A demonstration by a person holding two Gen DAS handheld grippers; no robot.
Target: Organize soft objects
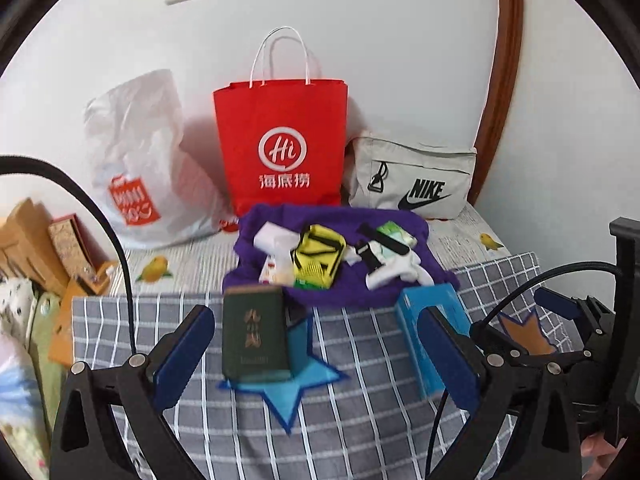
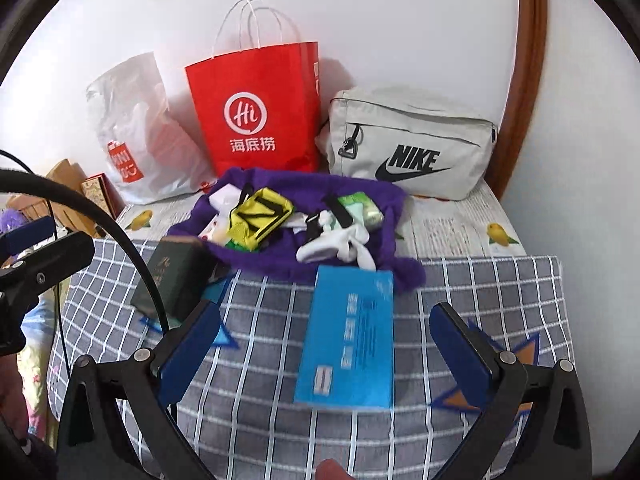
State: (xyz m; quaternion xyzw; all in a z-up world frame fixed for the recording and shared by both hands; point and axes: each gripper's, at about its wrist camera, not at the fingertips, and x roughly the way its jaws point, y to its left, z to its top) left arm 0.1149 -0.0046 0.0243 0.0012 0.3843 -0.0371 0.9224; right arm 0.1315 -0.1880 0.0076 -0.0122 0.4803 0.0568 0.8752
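A: From the left wrist, what's there?
B: The left tool [image 1: 316, 354] hangs wide open over the checked blanket [image 1: 360, 420], gripping nothing. Between its fingers lies a dark green book [image 1: 254, 334] on a blue star patch [image 1: 292, 384]; a blue box [image 1: 434, 332] sits partly behind the right finger. Farther off, a purple cloth [image 1: 332, 256] carries a yellow pouch [image 1: 318, 256], white socks [image 1: 394, 270] and a green tissue pack [image 1: 396, 234].
A: Anything behind?
B: Against the wall stand a white plastic bag [image 1: 136, 160], a red paper bag [image 1: 280, 140] and a grey Nike bag [image 1: 416, 178]. Cardboard boxes [image 1: 32, 240] crowd the far left; the right tool [image 1: 560, 312] shows at the right edge.

A: And the right wrist?
B: The right tool [image 2: 326, 348] is also spread wide and empty, with the blue box [image 2: 348, 336] lying between its fingers, its far end touching the purple cloth [image 2: 304, 216]. The socks [image 2: 336, 246] lie just beyond it. The green book [image 2: 172, 276] sits left, crossed by a black cable [image 2: 120, 232].
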